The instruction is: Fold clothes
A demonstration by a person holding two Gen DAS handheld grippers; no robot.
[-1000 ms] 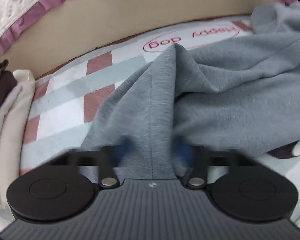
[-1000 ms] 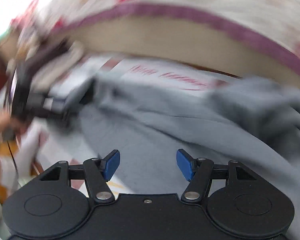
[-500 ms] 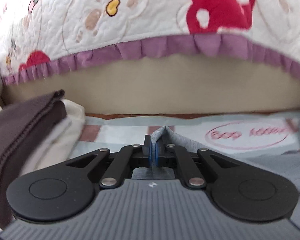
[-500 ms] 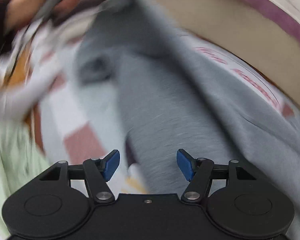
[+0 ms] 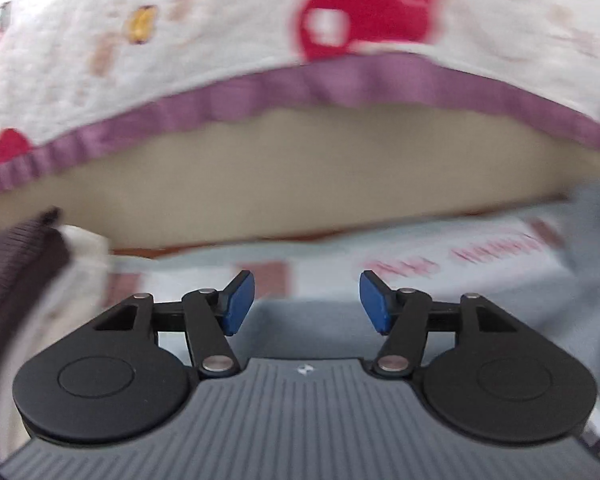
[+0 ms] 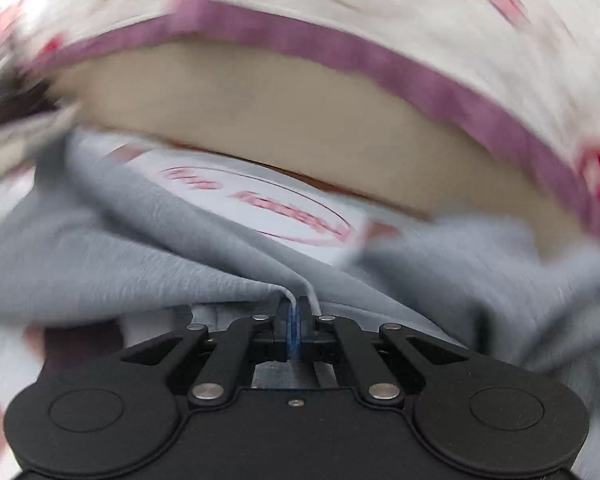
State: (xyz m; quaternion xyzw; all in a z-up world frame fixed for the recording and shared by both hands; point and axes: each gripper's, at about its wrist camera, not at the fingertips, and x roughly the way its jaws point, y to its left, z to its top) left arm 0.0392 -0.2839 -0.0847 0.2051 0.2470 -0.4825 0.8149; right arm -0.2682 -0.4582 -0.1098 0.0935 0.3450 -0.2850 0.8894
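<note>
Right now your right gripper [image 6: 295, 322] has its jaws clamped on a raised ridge of the grey garment [image 6: 148, 248], which spreads away left and right over the checked mat [image 6: 260, 208]. Your left gripper [image 5: 307, 303] is opening, nothing between its jaws; the garment probably lies off its right side, blurred. Right hand leads.

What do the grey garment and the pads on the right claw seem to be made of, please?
The grey garment looks like a soft, matte knit, perhaps brushed cotton jersey or fleece: it shows fine heathered streaks and drapes in rounded folds. The right claw is shut on a ridge of it; its blue pads look like matte rubber, though only thin edges show.
</note>
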